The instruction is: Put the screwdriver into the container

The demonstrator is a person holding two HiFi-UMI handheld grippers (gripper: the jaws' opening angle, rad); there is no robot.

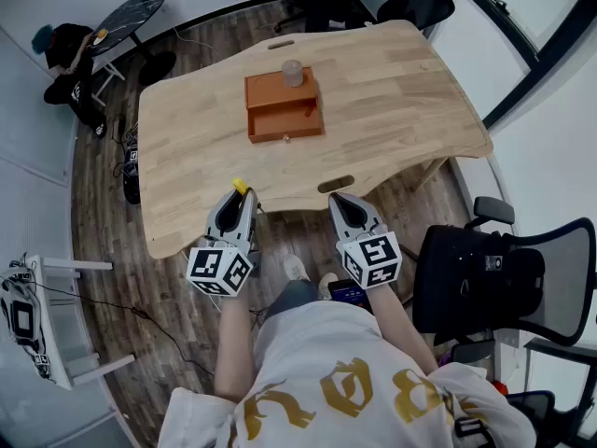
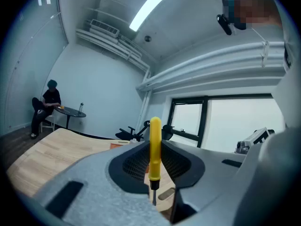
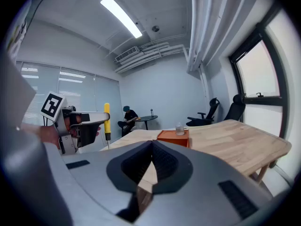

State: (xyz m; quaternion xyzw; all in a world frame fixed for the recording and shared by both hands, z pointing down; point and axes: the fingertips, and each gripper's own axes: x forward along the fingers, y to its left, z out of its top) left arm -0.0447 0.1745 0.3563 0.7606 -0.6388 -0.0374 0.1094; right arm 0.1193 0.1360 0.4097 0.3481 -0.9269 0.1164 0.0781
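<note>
Ahead, a cup (image 1: 293, 73) occupies the container's (image 1: 283, 112) far end.

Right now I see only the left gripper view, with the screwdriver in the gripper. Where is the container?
Observer: The container sits mid-width on the table, toward its far side, ahead and slightly right of the left gripper.
Operator: Anything in it?
Observer: A clear cup stands at its far end.
Operator: And the right gripper?
Observer: The right gripper is shut on nothing, beside the left one by the table's near edge.
</note>
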